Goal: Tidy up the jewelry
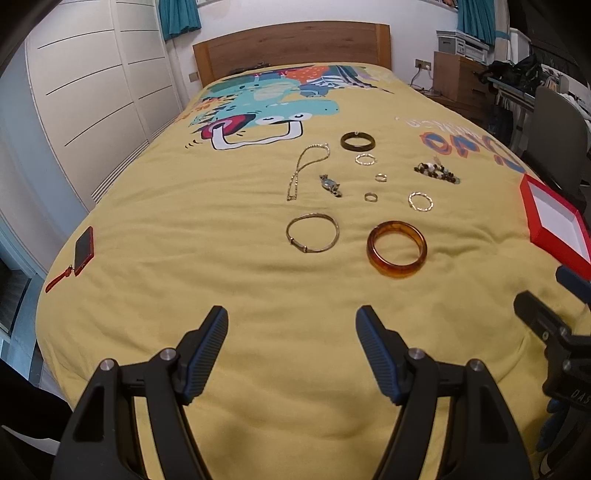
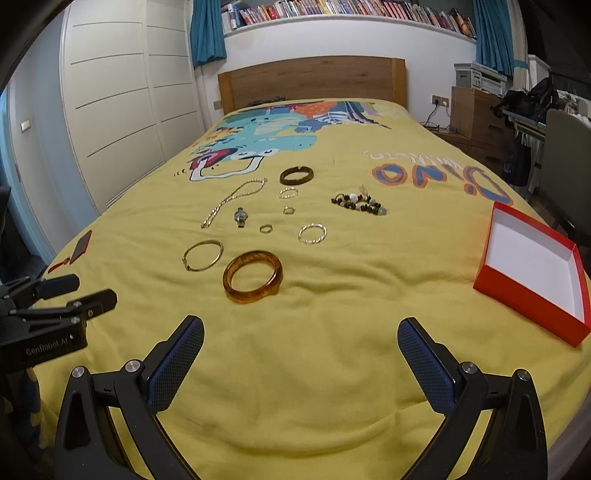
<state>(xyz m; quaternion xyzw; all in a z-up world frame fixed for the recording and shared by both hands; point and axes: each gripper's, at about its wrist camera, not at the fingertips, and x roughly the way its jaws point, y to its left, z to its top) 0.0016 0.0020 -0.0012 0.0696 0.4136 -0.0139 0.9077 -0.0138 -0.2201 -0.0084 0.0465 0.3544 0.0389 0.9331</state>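
Bedspread (image 2: 332, 332): chain (image 2: 232, 201) lengthwise toward headboard (image 2: 310, 79)

Bedspread (image 2: 332, 350) under both tongs: soft matt yellow cloth, wrinkled. Amber bangle (image 2: 253, 276) just ahead of right gripper (image 2: 301, 354): glossy translucent plastic or resin. Thin bangle (image 1: 312, 233) ahead of left gripper (image 1: 291, 339): shiny gold-toned metal. Red box (image 2: 517, 291) to the right: matt cardboard, white inside. Finger pads (image 1: 207, 350): ribbed blue rubber. Far headboard (image 2: 312, 79): smooth wood.

Yellow bedspread (image 2: 332, 350), wooden headboard (image 2: 314, 79), white wardrobe (image 2: 122, 103), teal curtains (image 2: 207, 31), bookshelf (image 2: 351, 9) above
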